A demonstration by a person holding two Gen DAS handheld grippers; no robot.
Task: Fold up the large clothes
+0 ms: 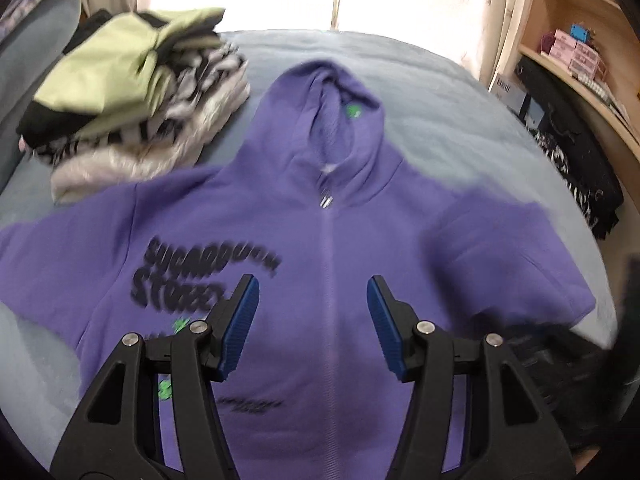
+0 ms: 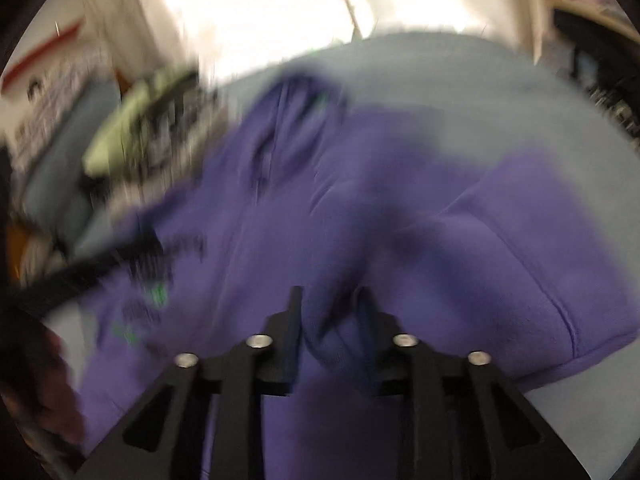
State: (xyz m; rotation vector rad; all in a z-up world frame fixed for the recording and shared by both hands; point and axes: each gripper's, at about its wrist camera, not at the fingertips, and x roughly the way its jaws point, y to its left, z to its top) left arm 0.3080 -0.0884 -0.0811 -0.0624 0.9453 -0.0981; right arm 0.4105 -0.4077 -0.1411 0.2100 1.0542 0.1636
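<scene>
A purple zip hoodie (image 1: 320,232) with black lettering lies face up on the bed, hood pointing away and both sleeves spread out. My left gripper (image 1: 314,320) hovers over its chest beside the zip, jaws open, nothing between the blue pads (image 1: 240,328). The right wrist view is heavily blurred. There my right gripper (image 2: 330,320) stands over the hoodie (image 2: 460,264), jaws narrow, with a bunched fold of purple cloth filling the gap between them. Creases run from that fold up into the garment.
A stack of folded clothes (image 1: 136,100), green and black on top, sits at the back left of the grey-blue bed (image 1: 460,112). A wooden shelf (image 1: 580,44) and dark hanging items (image 1: 576,168) line the right side. Bright curtains stand behind the bed.
</scene>
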